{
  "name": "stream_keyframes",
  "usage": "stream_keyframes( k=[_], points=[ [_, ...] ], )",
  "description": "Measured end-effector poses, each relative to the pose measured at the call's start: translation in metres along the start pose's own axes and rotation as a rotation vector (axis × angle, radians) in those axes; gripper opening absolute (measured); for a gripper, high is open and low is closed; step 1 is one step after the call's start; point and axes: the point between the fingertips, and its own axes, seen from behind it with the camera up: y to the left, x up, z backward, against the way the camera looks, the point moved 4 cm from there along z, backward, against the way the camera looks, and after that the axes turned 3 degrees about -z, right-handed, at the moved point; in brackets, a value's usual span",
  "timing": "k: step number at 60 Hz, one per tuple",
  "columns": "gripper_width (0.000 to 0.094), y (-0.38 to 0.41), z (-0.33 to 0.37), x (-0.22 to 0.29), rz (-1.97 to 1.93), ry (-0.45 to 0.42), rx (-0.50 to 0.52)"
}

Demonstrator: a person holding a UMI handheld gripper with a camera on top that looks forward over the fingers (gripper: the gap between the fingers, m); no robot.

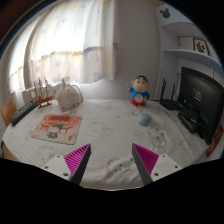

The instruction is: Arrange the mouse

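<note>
A small pale blue rounded thing, which looks like the mouse (145, 119), lies on the white-covered table (105, 135), well beyond my right finger. A flat orange-red printed mouse mat (57, 127) lies on the table beyond my left finger. My gripper (113, 160) is open and empty, its pink pads (78, 158) wide apart above the near part of the table, with only cloth between them.
A cartoon doll (139, 90) stands behind the mouse. A white bundle (68, 96) and a small rack (42, 98) sit at the back left. A dark monitor (203, 97) stands at the right, and a dark flat object (20, 112) lies at the far left.
</note>
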Motion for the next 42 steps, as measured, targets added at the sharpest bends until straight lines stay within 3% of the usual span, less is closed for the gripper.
stream_keyframes(
  k=[14, 42],
  points=[
    [0.0852, -0.071, -0.013, -0.006, -0.034, 0.004, -0.096],
    [0.0852, -0.135, -0.106, 0.011, -0.039, -0.043, -0.082]
  ],
)
